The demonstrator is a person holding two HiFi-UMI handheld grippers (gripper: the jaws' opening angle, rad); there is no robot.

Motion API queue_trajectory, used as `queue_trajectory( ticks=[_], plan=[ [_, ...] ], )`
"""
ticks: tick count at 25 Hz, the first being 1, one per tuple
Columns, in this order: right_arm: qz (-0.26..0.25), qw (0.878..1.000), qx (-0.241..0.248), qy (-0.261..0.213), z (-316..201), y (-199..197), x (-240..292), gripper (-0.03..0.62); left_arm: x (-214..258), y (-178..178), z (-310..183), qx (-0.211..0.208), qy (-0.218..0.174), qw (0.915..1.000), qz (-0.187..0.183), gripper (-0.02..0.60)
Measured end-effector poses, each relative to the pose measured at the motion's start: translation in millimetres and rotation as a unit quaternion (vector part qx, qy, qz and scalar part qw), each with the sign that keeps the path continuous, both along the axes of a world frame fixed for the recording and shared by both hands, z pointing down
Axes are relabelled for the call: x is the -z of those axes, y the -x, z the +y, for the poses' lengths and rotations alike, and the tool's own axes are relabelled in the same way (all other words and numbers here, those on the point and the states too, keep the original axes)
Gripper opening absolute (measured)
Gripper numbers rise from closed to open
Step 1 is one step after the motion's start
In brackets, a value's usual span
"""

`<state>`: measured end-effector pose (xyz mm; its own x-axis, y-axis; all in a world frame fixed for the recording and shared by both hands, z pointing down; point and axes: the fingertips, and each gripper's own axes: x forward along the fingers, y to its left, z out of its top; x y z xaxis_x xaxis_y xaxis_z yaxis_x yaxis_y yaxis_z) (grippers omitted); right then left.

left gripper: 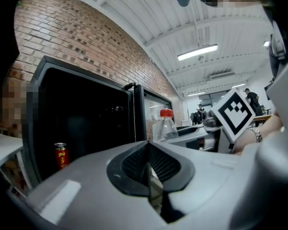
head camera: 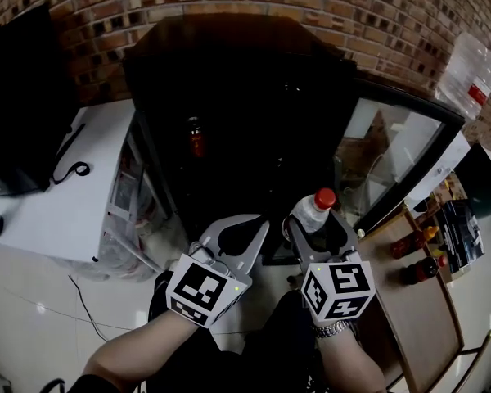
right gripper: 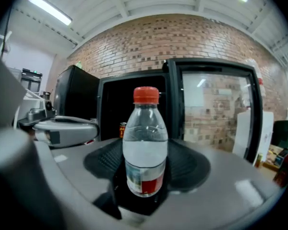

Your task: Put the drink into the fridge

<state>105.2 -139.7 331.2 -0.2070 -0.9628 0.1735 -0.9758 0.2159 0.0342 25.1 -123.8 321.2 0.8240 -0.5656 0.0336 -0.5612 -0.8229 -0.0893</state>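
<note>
Bottle (right gripper: 145, 145), clear, red-capped, upright, clamped in right tool (right gripper: 145, 178); left tool (left gripper: 149, 170) closed, empty.

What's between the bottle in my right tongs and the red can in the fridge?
Nothing: the right gripper view shows only open air between bottle and can; the fridge door stands open.

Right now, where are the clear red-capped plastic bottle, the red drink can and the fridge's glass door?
clear red-capped plastic bottle (right gripper: 145, 147): right gripper view, mid-body.
red drink can (left gripper: 61, 156): left gripper view, printed side.
glass fridge door (head camera: 393, 152): head view, glass pane.
</note>
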Motion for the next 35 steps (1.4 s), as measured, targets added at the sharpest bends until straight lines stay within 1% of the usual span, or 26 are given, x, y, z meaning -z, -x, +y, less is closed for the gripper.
queue_trajectory(
  ticks=[7,12,16,19,22,25,30,35],
  plan=[
    [0.001,0.998,0.059,0.01,-36,64,-7,0.281,-8,57,-29,0.053,0.014,0.9985,0.003,0.005],
    [0.0,0.996,0.089,0.02,-65,95,-20,0.281,-17,83,-51,0.078,0.03,0.9965,0.006,0.005],
    [0.002,0.994,0.103,0.03,-84,114,-34,0.281,-28,99,-65,0.091,0.031,0.9953,0.012,0.005],
    [0.002,0.993,0.111,0.037,-96,124,-44,0.281,-31,105,-70,0.099,0.048,0.9939,0.006,0.005],
    [-0.001,0.993,0.115,0.04,-105,130,-48,0.281,-38,109,-74,0.097,0.048,0.9941,-0.006,0.005],
    [-0.002,0.992,0.117,0.038,-118,135,-46,0.281,-37,109,-80,0.098,0.054,0.9937,-0.004,0.005],
    [-0.004,0.993,0.111,0.032,-141,136,-40,0.281,-41,110,-94,0.084,0.044,0.9953,-0.022,0.005],
    [-0.001,0.994,0.104,0.026,-167,136,-31,0.281,-26,106,-111,0.077,0.042,0.996,-0.015,0.005]
  ],
)
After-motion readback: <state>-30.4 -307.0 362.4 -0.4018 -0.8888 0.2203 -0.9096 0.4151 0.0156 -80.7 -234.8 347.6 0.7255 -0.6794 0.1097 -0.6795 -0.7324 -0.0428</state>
